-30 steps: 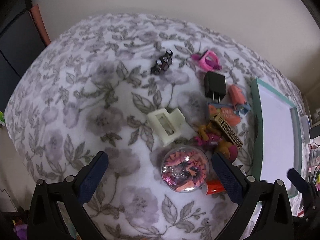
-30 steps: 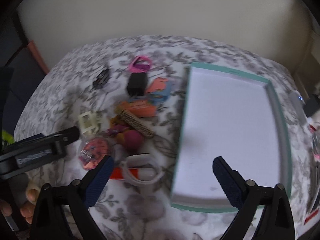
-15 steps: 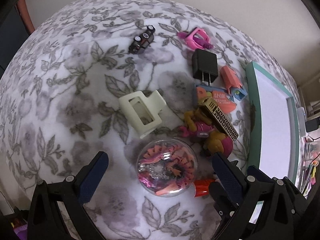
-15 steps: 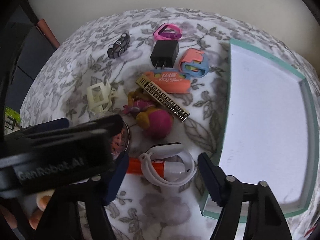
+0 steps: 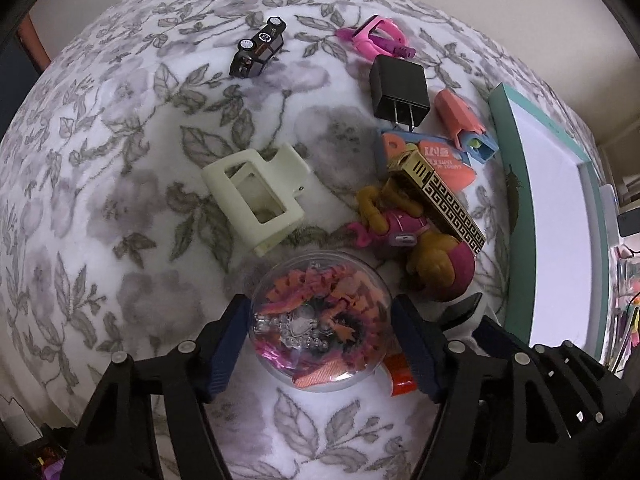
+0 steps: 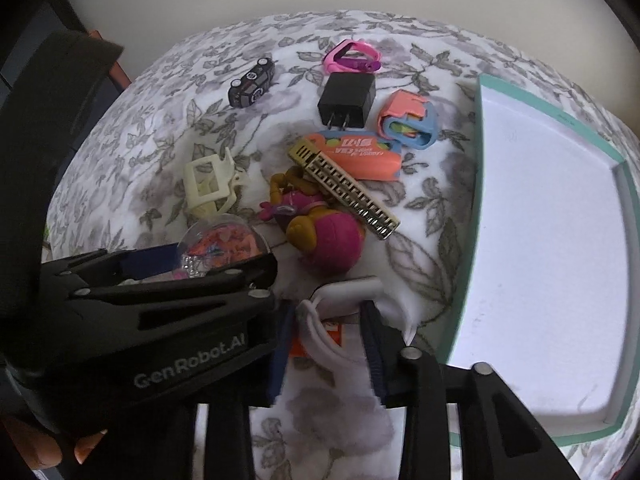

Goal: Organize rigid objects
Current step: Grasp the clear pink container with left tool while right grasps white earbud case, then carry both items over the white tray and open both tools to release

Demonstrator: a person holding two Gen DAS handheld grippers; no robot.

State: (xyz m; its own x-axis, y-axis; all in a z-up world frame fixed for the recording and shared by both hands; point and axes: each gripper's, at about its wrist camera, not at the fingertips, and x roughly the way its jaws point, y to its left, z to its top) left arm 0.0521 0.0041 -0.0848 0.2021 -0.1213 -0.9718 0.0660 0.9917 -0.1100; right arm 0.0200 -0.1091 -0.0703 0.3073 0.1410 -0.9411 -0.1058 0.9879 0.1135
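Fingers [image 5: 228, 344] of left gripper [image 5: 320, 344]: blue-padded, part closed around clear ball [image 5: 320, 320], one pad at each side of the shell; pads at or very near the shell, firm contact not confirmable. Ball contents: orange and pink pieces plus clear beads. Ball resting on floral cloth [image 5: 120, 200].

Right gripper [image 6: 326, 348]: fingers narrowed to a small gap, straddling white band [image 6: 320, 332] and orange piece [image 6: 316, 340] beneath it (pads close at both sides; actual grip not confirmable).

Legible writing: "GenRobot.AI" in grey on black body of left gripper, read in right wrist view. Orange card [image 6: 360, 152]: white lettering present, upside down, not readable.

Object layout on cloth:
- Cream hair claw [image 5: 256, 196]: just beyond ball.
- Pink and tan toy figure [image 5: 420, 240]: right of ball, near it.
- Gold patterned bar [image 5: 440, 196]: lying across toy figure and orange card.
- Black plug adapter [image 5: 400, 92]: prongs toward orange card.
- Coral and blue clip [image 5: 464, 124]: beside adapter, near tray.
- Pink watch band [image 5: 376, 40]: far side, just beyond adapter.
- Black toy car [image 5: 260, 48]: far side, well apart from the cluster.
- Teal-rimmed tray [image 6: 476, 208]: white interior, right of the cluster.
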